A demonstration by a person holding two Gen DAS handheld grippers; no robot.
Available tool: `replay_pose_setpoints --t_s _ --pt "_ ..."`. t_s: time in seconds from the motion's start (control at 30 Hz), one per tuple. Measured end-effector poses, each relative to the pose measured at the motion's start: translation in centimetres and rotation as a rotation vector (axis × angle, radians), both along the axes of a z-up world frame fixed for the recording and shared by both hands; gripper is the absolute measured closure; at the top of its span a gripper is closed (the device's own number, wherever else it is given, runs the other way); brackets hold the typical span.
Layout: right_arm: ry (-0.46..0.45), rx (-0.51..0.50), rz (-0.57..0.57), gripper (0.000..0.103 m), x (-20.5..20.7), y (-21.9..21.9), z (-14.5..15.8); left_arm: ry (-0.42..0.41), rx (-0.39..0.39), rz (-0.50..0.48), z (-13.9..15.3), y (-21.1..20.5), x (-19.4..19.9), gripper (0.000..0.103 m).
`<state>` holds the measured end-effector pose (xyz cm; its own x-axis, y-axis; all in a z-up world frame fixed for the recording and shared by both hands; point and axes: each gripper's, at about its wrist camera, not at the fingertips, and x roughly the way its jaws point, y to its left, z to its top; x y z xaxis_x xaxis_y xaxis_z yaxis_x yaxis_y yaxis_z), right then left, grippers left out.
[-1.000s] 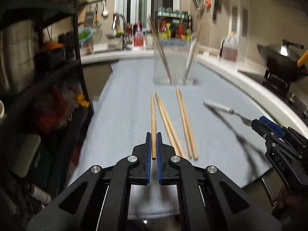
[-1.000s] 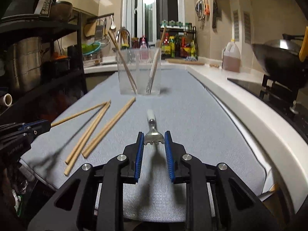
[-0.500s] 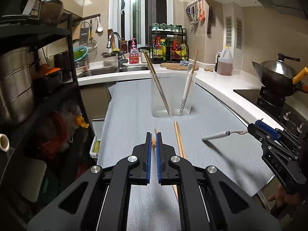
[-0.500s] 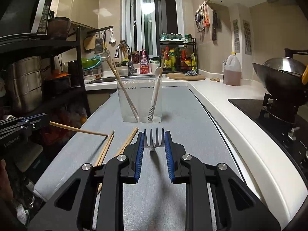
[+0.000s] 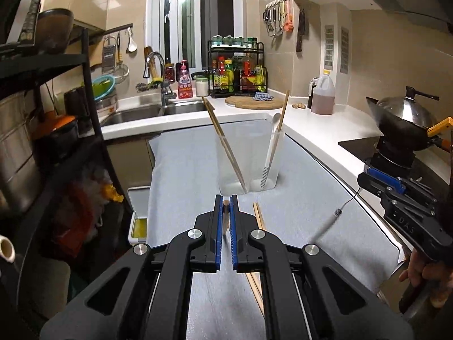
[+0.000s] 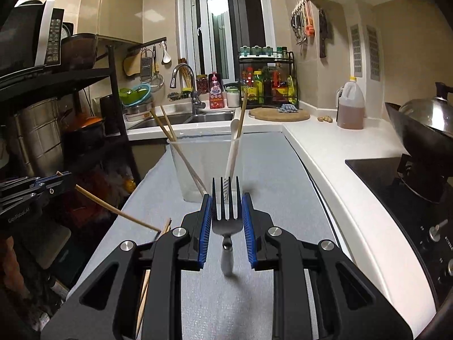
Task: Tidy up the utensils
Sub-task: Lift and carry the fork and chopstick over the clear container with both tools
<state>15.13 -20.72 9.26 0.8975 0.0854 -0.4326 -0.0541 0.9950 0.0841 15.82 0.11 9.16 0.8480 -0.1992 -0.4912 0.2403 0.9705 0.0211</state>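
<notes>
Holding one chopstick [image 5: 225,217] in the left claw [image 5: 225,212], fork [image 6: 226,212] pinched across its head in the right claw [image 6: 226,215], handle hanging down. Clear holder [image 6: 206,170] is sitting dead ahead of both, just beyond the tips; right claw looks nearer.

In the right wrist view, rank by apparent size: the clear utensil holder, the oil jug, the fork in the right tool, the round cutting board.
Largest to smallest:
1. Clear utensil holder
2. Fork, though it is enlarged by nearness to the camera
3 and 4. Oil jug and round cutting board: too alike to rank, one tall, one wide and flat.
</notes>
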Motion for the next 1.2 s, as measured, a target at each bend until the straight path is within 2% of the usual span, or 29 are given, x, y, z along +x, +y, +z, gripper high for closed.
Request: replay_pose_setpoints --t_s 0.53,0.9,1.2 --pt "-0.012 -0.016 0.018 0.081 2.6 -0.4 3.0 0.002 0.04 -0.023 3.9 -0.7 2.6 0.098" --pt "-0.046 -0.038 0.03 0.081 3.8 -0.2 5.4 -0.005 0.043 -0.03 6.2 -1.2 4.3 0.098" --pt "-0.064 -0.032 0.048 0.081 5.7 -0.2 8.1 -0.025 0.013 -0.06 9.1 -1.6 5.8 0.098"
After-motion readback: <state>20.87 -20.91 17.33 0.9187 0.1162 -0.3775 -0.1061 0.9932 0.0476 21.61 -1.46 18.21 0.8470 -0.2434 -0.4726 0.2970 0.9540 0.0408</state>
